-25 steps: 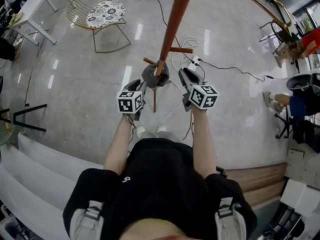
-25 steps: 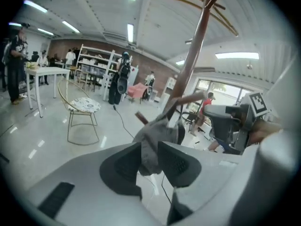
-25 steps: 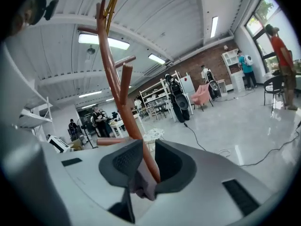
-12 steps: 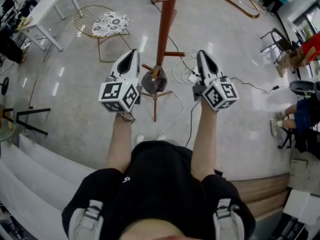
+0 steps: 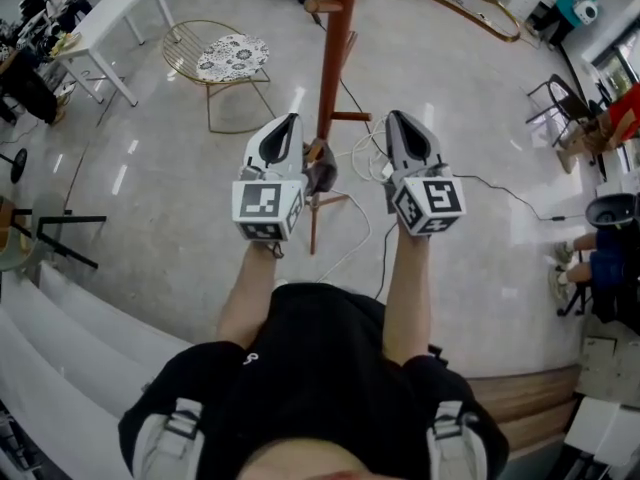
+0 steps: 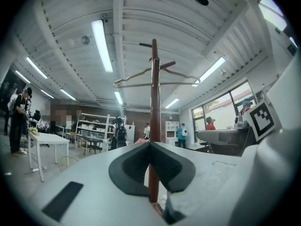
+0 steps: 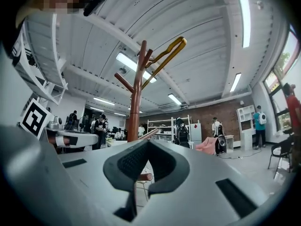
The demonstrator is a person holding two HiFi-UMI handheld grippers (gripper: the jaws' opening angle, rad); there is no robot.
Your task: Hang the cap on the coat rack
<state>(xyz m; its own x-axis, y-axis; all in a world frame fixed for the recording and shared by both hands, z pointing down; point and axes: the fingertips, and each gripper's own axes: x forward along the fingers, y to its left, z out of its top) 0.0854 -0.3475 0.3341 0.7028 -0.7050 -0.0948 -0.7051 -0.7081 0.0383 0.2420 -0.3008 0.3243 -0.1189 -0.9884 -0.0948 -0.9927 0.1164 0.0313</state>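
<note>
Both shut, empty; dark grey cap (image 5: 323, 173) on upright red-brown wooden rack (image 5: 335, 58), below-right of white left gripper's (image 5: 291, 120) fingertips (right gripper (image 5: 394, 118) farther).

Left gripper (image 5: 290, 121) and right gripper (image 5: 395, 118) flank rack (image 5: 337, 48), jaws together. Cap (image 5: 322, 171) sits between them, apparently hung low on it.

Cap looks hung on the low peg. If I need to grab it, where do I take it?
Probably the cap by its exposed right edge, right gripper coming in from the right: it hangs against the coat rack pole, and the left gripper covers its other side. Open the shut jaws first.
</note>
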